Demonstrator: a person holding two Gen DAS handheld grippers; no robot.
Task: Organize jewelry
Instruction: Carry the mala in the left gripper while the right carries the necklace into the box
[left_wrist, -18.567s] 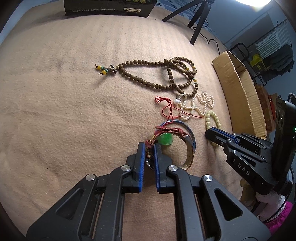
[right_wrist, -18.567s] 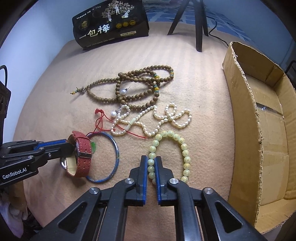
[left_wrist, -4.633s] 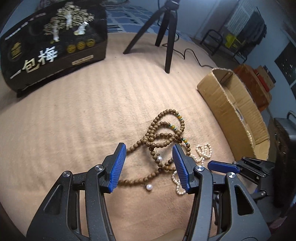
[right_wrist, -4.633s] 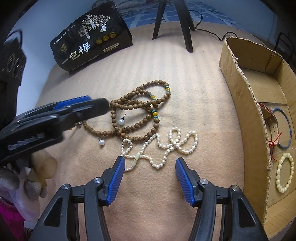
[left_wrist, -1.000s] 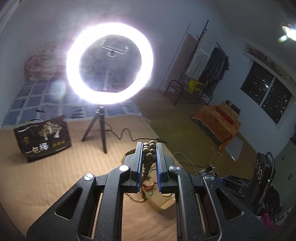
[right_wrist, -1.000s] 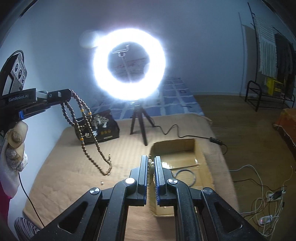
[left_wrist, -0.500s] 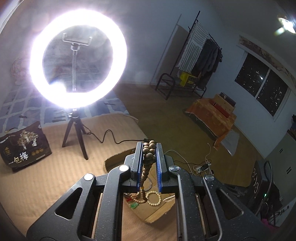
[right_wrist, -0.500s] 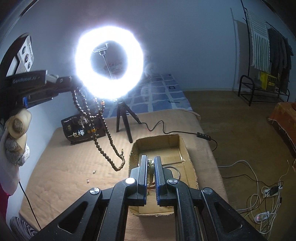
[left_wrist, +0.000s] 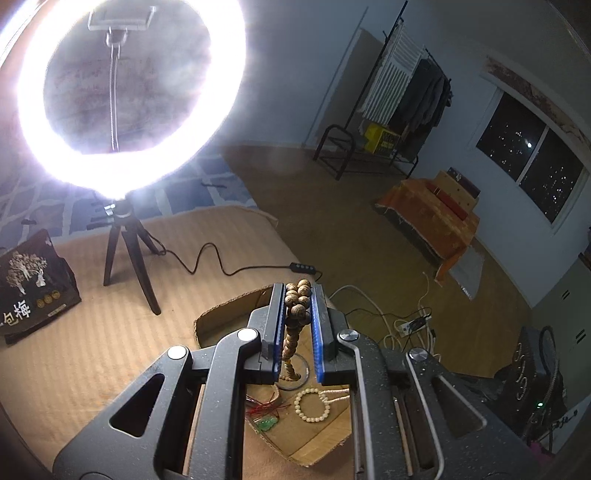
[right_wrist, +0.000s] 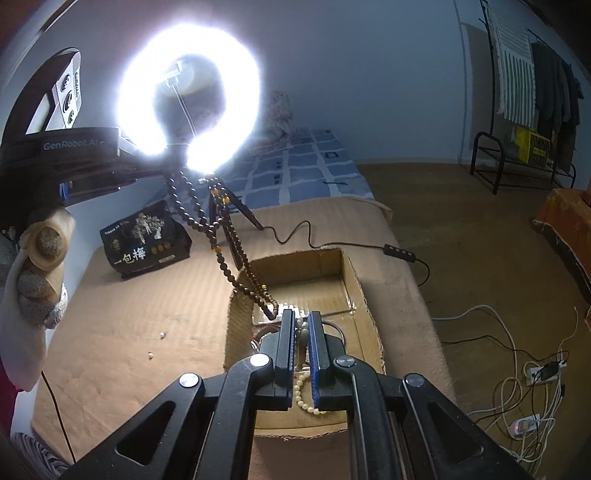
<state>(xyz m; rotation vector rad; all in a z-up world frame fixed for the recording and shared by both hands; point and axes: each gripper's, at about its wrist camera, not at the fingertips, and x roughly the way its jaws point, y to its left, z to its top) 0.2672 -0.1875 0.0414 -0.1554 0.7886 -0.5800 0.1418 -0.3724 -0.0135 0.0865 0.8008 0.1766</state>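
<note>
Left tongs (left_wrist: 298, 291) clamp wooden beads (left_wrist: 297, 295); right tongs (right_wrist: 302, 325) clamp half-hidden pearl strand (right_wrist: 303, 384).

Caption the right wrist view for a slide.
Right tool clamps a pearl strand above the cardboard box; left tool dangles brown beads over it.

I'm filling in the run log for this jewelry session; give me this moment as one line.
left gripper: shut on wooden bead necklace | right gripper: shut on pearl necklace | both above cardboard box | bracelets inside

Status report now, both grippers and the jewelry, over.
Left gripper shut on brown bead necklace, hanging over cardboard box. Right gripper shut on pearl necklace, over box. Nothing in the way.
</note>
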